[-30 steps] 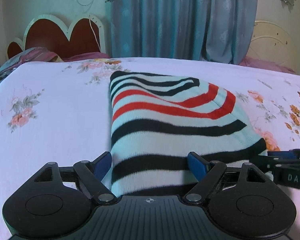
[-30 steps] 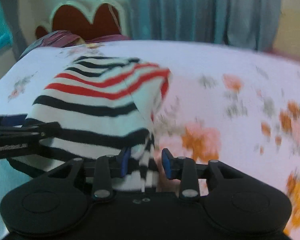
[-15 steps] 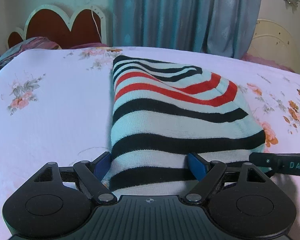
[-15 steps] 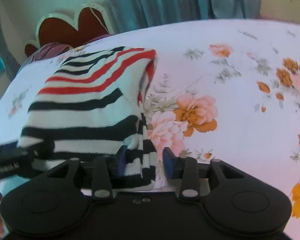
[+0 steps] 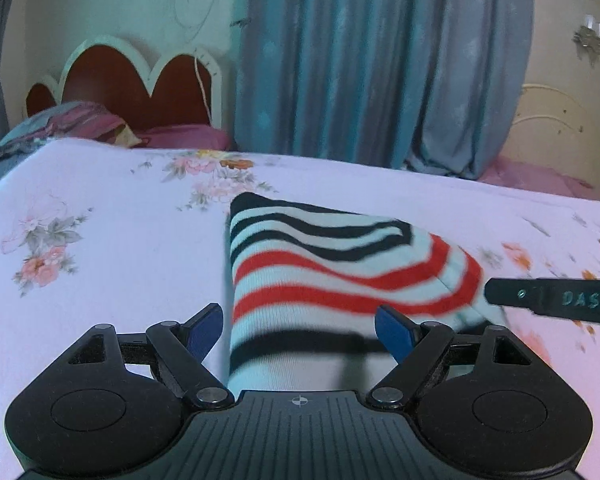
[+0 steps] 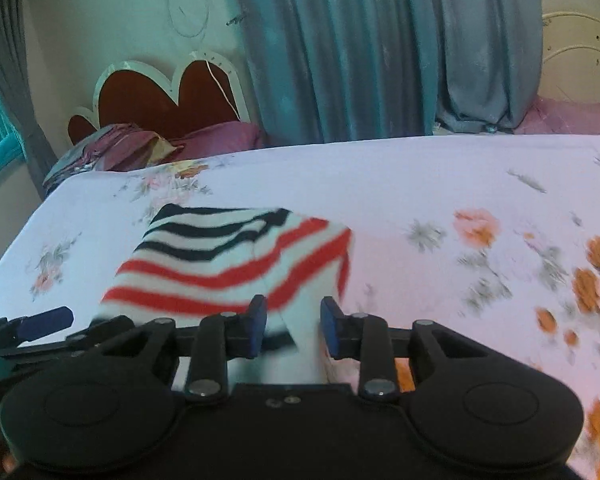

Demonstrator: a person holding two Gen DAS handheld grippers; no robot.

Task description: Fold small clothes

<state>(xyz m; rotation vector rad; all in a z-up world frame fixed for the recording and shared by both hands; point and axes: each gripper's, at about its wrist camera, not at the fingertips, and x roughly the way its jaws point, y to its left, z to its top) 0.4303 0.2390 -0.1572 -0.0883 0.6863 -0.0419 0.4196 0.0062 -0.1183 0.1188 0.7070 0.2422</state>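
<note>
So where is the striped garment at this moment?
In both wrist views the striped garment lies on the floral bedsheet, its near edge reaching between the fingers of the left gripper and right gripper.

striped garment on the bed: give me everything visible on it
The striped garment is a ribbed knit, pale with black and red bands, folded and lying on the floral bedsheet. Its near edge runs between both grippers' jaws: the left gripper wide open, the right gripper closing on its right corner.

Open bedsheet (image 5: 112,264) around striped garment (image 5: 324,268)
</note>
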